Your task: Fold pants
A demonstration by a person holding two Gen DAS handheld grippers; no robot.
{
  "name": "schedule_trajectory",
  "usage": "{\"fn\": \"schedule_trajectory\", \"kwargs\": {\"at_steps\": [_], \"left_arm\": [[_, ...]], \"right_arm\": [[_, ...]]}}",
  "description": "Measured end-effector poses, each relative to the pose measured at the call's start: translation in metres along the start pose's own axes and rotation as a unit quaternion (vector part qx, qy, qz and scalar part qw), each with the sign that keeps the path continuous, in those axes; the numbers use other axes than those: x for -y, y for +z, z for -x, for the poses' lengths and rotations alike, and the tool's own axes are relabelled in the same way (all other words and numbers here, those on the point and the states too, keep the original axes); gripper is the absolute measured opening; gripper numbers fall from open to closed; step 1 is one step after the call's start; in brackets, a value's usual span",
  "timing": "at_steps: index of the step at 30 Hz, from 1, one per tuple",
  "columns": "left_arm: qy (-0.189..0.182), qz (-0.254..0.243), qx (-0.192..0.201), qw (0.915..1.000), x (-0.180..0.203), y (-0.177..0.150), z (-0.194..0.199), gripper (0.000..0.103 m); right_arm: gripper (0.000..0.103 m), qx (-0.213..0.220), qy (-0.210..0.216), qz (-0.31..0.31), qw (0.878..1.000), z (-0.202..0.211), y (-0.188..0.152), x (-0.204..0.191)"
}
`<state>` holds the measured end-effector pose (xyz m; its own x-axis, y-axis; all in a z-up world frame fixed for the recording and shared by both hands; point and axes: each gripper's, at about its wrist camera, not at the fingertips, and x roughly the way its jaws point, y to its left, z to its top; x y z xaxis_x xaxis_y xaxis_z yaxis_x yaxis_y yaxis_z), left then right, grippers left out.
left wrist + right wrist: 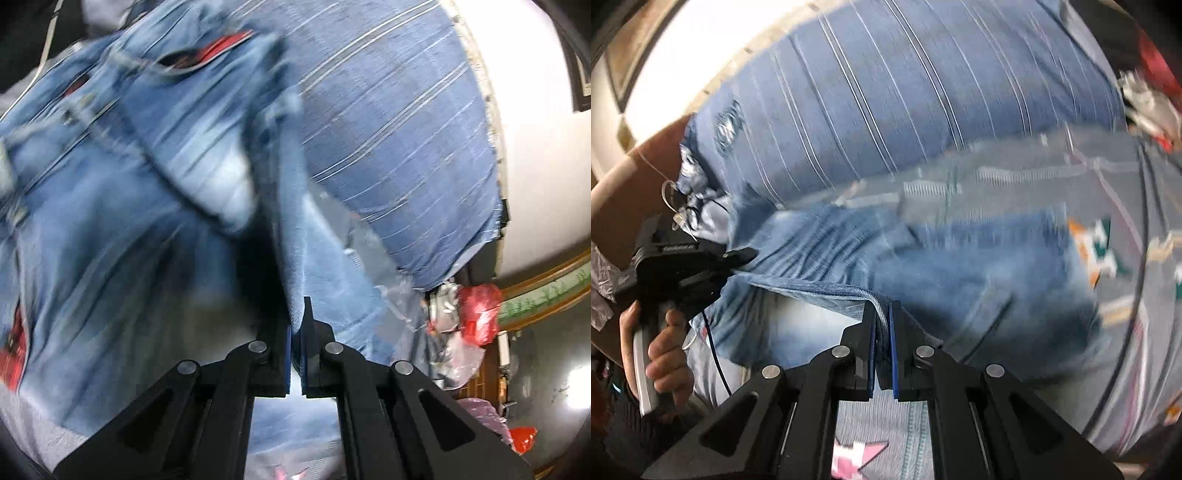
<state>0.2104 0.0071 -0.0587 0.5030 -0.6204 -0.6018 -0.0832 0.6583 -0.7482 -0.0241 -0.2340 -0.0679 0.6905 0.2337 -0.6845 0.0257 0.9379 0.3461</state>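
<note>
The pants are light blue jeans with red patches, blurred by motion and spread over the bed. My left gripper is shut on a fold of the denim, which rises straight out from between its pads. In the right wrist view the jeans lie across the middle, and my right gripper is shut on their stitched hem. The left gripper shows at the left of that view, held by a hand and pinching another part of the same edge.
A blue sheet with thin white stripes covers the bed behind the jeans. A grey blanket with coloured motifs lies under them. Red and clear plastic bags sit off the bed's corner, near a white wall.
</note>
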Motion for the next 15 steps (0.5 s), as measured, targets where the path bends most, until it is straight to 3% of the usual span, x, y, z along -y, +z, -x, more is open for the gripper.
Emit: {"fn": "schedule_trajectory", "kwargs": {"at_steps": [4,10,12,14,15], "left_arm": [[0.009,-0.002,-0.001,1.0,-0.005,-0.003,0.002,0.004],[-0.025,0.013,-0.006,0.9996,-0.01,-0.005,0.015,0.005],[-0.023,0.019,-0.007,0.9995,-0.012,-0.005,0.017,0.01],[-0.019,0.019,-0.005,0.9996,-0.012,-0.002,0.02,0.02],[-0.017,0.02,-0.003,0.9996,-0.013,0.0,0.023,0.03]], "right_arm": [[0.004,0.003,-0.013,0.012,1.0,-0.002,-0.003,-0.008],[0.005,0.027,0.001,0.005,1.0,0.01,-0.004,-0.008],[0.005,0.023,-0.007,0.006,1.0,0.01,-0.007,-0.007],[0.005,0.008,-0.011,0.002,1.0,0.005,-0.011,-0.004],[0.005,0.003,-0.015,0.003,1.0,0.003,-0.012,-0.004]]}}
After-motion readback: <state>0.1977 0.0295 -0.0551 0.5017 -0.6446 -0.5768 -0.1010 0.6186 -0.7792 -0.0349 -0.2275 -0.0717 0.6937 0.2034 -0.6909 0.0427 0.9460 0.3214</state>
